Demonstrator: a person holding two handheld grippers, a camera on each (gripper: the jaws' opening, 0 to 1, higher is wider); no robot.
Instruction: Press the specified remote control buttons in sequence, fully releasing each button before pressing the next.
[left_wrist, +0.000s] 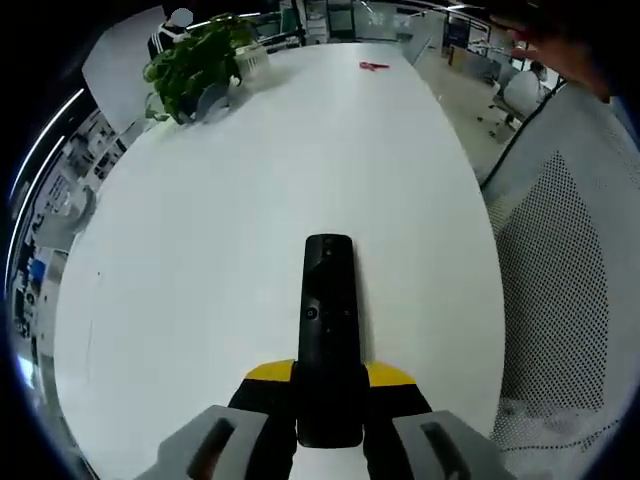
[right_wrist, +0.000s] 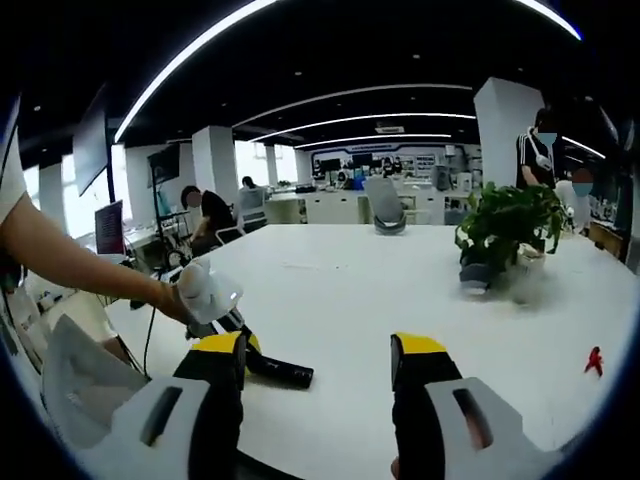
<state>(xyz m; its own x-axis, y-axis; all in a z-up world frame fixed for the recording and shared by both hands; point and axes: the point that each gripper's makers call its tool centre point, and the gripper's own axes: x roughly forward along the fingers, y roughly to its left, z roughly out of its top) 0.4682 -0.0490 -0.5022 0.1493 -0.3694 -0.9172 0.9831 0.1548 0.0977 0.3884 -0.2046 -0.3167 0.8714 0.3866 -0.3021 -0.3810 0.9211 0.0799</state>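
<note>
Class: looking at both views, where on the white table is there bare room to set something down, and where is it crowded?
Bare: the table between the potted plant, the remote control and the small red object. Crowded: around the left gripper, shut on the remote.

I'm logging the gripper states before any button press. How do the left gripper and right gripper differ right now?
The left gripper is shut on the black remote control; the right gripper is open and holds nothing. The left looks down on the white table; the right looks level across it. Both have yellow-tipped jaws.
</note>
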